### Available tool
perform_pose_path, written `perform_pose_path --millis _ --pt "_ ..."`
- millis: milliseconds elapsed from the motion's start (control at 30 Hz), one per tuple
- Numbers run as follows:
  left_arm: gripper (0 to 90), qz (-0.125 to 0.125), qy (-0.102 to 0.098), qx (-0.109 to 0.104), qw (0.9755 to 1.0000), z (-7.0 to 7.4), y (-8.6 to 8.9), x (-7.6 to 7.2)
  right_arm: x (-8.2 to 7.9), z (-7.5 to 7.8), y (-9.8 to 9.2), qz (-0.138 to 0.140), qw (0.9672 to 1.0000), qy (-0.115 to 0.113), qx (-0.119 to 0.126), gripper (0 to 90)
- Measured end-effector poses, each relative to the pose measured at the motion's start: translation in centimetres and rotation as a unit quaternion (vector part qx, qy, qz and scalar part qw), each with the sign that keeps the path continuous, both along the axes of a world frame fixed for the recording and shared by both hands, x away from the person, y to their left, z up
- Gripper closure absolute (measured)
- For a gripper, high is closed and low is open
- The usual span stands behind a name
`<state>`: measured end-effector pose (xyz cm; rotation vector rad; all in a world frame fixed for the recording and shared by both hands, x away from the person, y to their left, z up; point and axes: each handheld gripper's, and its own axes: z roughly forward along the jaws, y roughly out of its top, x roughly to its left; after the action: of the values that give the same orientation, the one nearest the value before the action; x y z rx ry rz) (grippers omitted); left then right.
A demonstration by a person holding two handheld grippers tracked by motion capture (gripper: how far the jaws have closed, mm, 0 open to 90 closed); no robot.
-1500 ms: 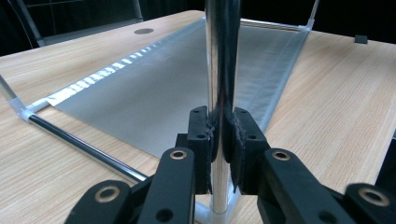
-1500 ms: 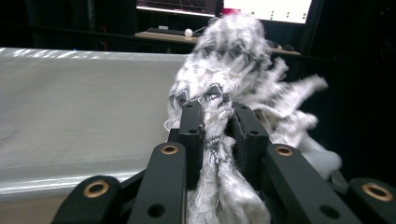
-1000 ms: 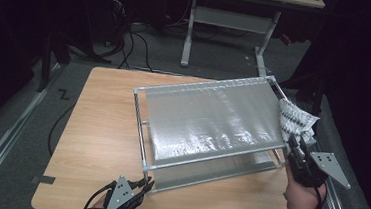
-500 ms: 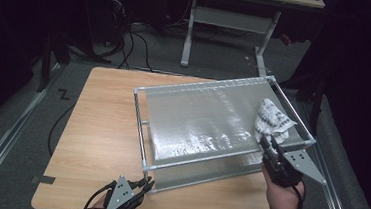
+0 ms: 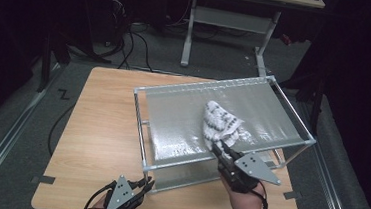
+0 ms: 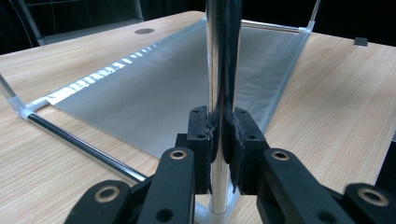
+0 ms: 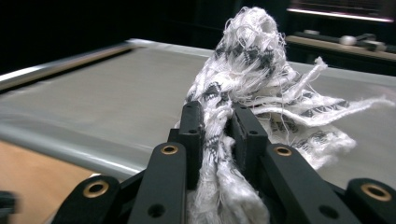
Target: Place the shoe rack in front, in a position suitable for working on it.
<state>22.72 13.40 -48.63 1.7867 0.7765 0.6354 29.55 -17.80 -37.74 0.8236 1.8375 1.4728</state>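
Right claw [image 5: 218,150] clamped on bunched white-and-grey frayed woven rag [image 5: 220,122]; cloth pinched between both black pads [image 7: 194,135], loose end and threads fanning forward onto silvery translucent sheet stretched over a chrome-tube frame [image 5: 182,114]. Left claw [image 5: 146,183] closed narrow on upright chrome corner post of that frame [image 6: 219,70], at near-left corner of frame, close to near edge of light wooden tabletop [image 5: 96,127]. Rag sits about mid-sheet, toward its near edge, resting on film.

Step judged: wiping the sheet with the rag while bracing the frame.

Notes for doing it well:
- Keep grip on post firm; frame looks light, likely to skate on tabletop under sideways drag.
- Press lightly only; film appears thin and would sag or crease under load.
- Lead with the bunched body of cloth, not black pads; hard pad edges could scratch film.
- Run overlapping passes parallel to long rails, edge to edge.
- Watch frayed threads near tubes; snag risk at corner joints.
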Motion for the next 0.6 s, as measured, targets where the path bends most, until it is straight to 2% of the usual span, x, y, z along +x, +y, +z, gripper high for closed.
perform_pose_path --millis 100,233,267,400,600 --pt "79.8 0.000 0.001 -0.001 1.0000 0.0 0.0 0.0 -0.6 0.1 2.1 0.038 0.9993 0.003 0.000 77.2" --pt "79.8 0.001 0.000 -0.001 1.0000 0.0 0.0 0.0 -1.4 0.1 4.0 0.065 0.9979 -0.004 -0.009 77.3" --pt "79.8 0.001 0.000 -0.001 1.0000 0.0 0.0 0.0 -2.0 0.1 5.1 0.082 0.9965 -0.007 -0.013 77.3" --pt "79.8 0.002 0.000 -0.001 1.0000 0.0 -0.1 0.0 -3.0 0.3 7.0 0.113 0.9934 -0.013 -0.015 77.4" --pt "79.8 0.001 0.000 0.000 1.0000 0.0 0.0 0.0 -4.8 0.4 9.4 0.159 0.9865 -0.032 -0.026 77.7"
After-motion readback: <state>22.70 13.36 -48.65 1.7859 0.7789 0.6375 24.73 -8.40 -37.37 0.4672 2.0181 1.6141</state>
